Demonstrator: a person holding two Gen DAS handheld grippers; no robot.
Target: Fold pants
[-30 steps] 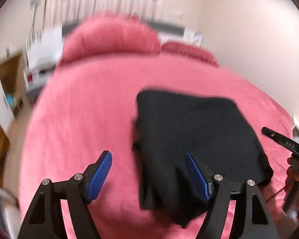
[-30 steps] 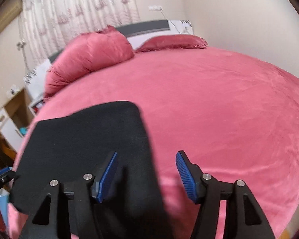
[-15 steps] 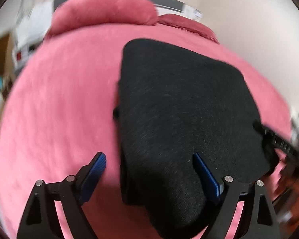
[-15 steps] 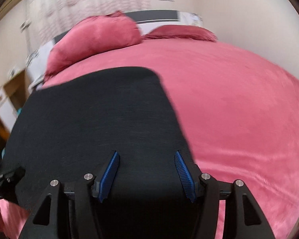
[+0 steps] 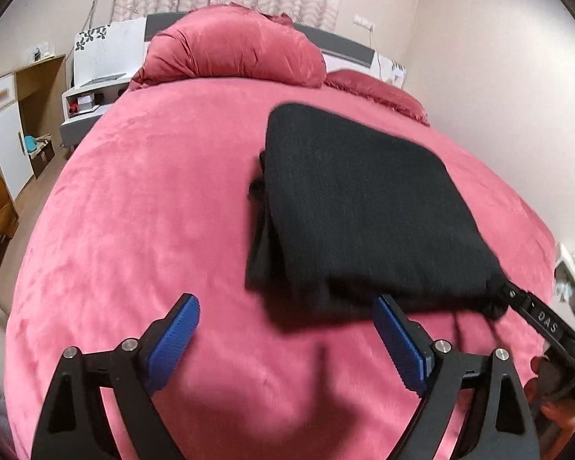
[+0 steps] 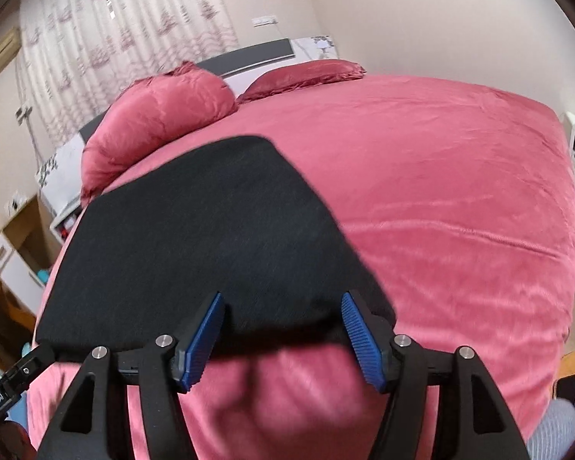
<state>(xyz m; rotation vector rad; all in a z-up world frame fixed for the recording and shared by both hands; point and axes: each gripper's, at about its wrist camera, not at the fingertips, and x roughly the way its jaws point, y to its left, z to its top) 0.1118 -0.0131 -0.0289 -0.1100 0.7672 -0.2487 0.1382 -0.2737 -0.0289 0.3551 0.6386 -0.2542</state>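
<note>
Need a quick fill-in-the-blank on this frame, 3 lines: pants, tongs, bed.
1. The folded pants are ____ in colour.
2. They lie on a ____ bed cover.
3. Both the left tongs and the right tongs are ____, holding nothing.

Missing words: black; pink; open

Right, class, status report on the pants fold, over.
Left gripper open, empty. Right gripper open, empty. Black pants folded into a flat bundle on the pink bed. Nothing in the way.
</note>
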